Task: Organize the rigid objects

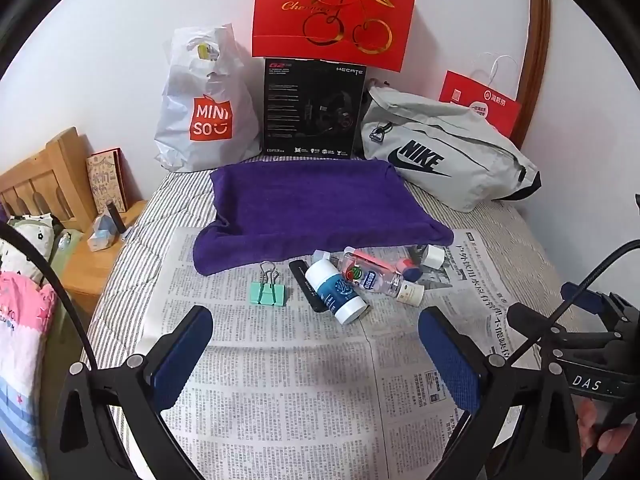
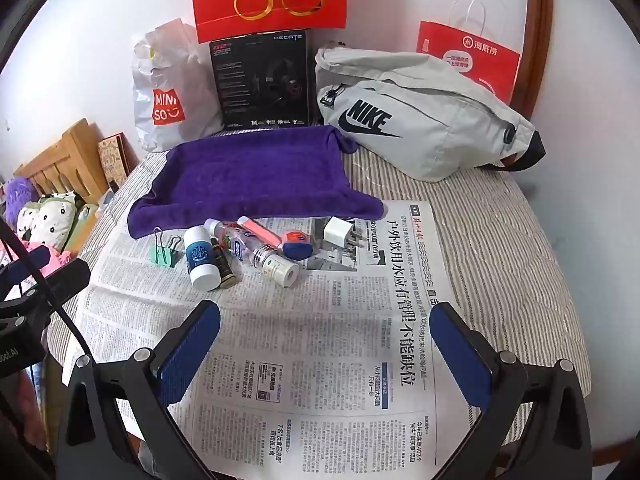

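Observation:
Small rigid items lie in a cluster on a newspaper (image 1: 288, 360) (image 2: 320, 340), just in front of a purple towel (image 1: 312, 204) (image 2: 256, 176). Among them are a green binder clip (image 1: 267, 294) (image 2: 163, 255), a blue-and-white tube (image 1: 338, 292) (image 2: 201, 258), a flat black stick (image 1: 306, 286), a clear bottle (image 1: 370, 274) (image 2: 236, 240), a small white-capped jar (image 2: 282, 270) and a white charger plug (image 2: 338, 234). My left gripper (image 1: 316, 330) is open above the paper, short of the cluster. My right gripper (image 2: 326, 326) is open too, nothing between its fingers.
Against the wall stand a white Miniso bag (image 1: 204, 104), a black headset box (image 1: 314, 108), a red gift bag (image 1: 334, 12), a grey Nike bag (image 1: 448, 152) (image 2: 420, 116) and a red paper bag (image 2: 468, 56). A wooden bedside stand (image 1: 92, 256) is left.

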{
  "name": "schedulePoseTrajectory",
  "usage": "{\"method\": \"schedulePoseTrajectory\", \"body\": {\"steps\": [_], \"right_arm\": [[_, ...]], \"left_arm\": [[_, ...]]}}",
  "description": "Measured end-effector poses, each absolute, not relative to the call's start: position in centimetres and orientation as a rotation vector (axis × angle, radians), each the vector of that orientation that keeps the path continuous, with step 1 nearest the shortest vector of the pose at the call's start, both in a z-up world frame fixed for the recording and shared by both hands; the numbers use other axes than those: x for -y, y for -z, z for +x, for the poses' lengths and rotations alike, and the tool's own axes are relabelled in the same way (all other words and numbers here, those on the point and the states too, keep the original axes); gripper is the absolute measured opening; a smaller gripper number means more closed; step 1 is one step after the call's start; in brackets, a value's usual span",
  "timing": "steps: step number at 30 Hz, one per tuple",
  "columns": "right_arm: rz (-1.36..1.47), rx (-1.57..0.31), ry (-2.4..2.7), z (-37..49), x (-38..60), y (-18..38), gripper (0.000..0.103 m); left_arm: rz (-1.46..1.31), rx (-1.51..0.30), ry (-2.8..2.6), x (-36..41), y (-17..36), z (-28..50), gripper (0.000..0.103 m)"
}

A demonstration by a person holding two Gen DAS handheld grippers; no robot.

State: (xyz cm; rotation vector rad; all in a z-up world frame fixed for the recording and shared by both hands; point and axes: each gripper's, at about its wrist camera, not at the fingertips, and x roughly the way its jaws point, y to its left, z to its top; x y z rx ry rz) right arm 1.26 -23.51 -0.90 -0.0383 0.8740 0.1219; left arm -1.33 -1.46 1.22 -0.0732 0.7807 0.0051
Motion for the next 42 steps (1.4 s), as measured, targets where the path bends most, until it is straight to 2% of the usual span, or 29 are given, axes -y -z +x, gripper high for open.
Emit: {"method": "schedulePoseTrajectory", "body": {"steps": [42], "right_arm": [[-0.05, -0.865, -0.116, 0.91, 23.48, 0.33, 0.103]], "left_arm": [[-0.057, -0.793, -0.01, 1.28, -0.99, -1.57, 0.103]]}}
